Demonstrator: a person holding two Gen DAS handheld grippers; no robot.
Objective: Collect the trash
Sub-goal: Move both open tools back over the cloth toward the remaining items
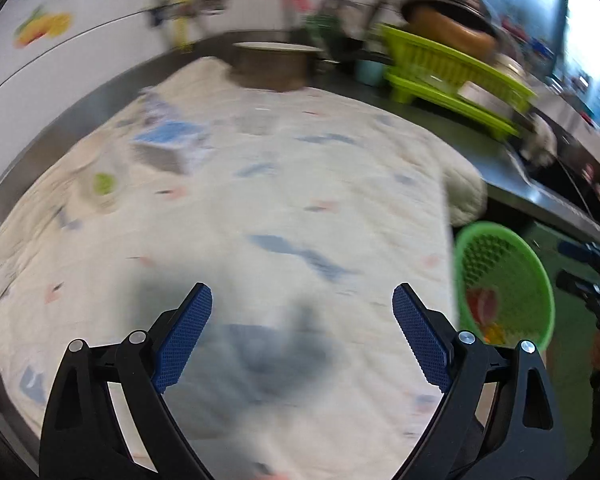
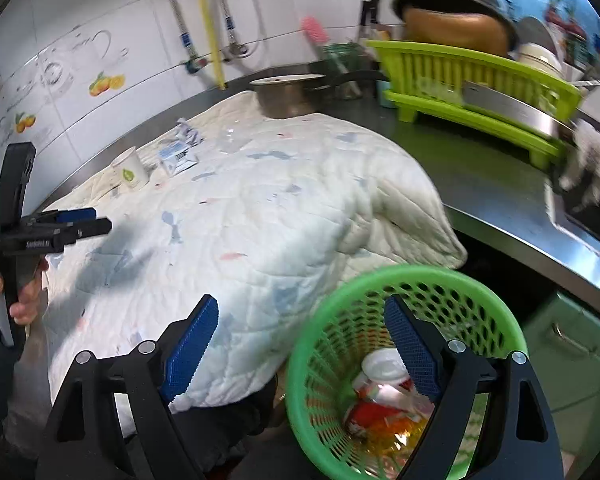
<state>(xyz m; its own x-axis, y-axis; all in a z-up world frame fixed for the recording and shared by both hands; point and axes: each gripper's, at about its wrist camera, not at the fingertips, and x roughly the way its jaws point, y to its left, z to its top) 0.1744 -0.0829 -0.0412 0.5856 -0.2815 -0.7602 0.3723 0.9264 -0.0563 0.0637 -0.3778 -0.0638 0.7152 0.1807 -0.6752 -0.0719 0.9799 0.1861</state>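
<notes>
A green mesh basket (image 2: 320, 340) stands below the counter's edge and holds a red and white wrapper and a white cup (image 2: 380, 396); it also shows in the left wrist view (image 1: 540, 280). My right gripper (image 2: 300, 344) is open and empty above the basket's left rim. My left gripper (image 1: 302, 332) is open and empty over the quilted cloth (image 1: 260, 200); it shows from the side in the right wrist view (image 2: 84, 220). On the cloth's far left lie a paper cup (image 2: 130, 168), a small blue and white box (image 2: 176, 158), crumpled paper (image 2: 188, 132) and a clear plastic piece (image 2: 230, 142).
A metal pot (image 2: 286, 94) stands at the cloth's far edge. A green dish rack (image 2: 472, 80) with bowls and a pan sits on the steel counter (image 2: 500, 200) to the right. A sink (image 2: 588, 216) lies beyond. The tiled wall runs along the left.
</notes>
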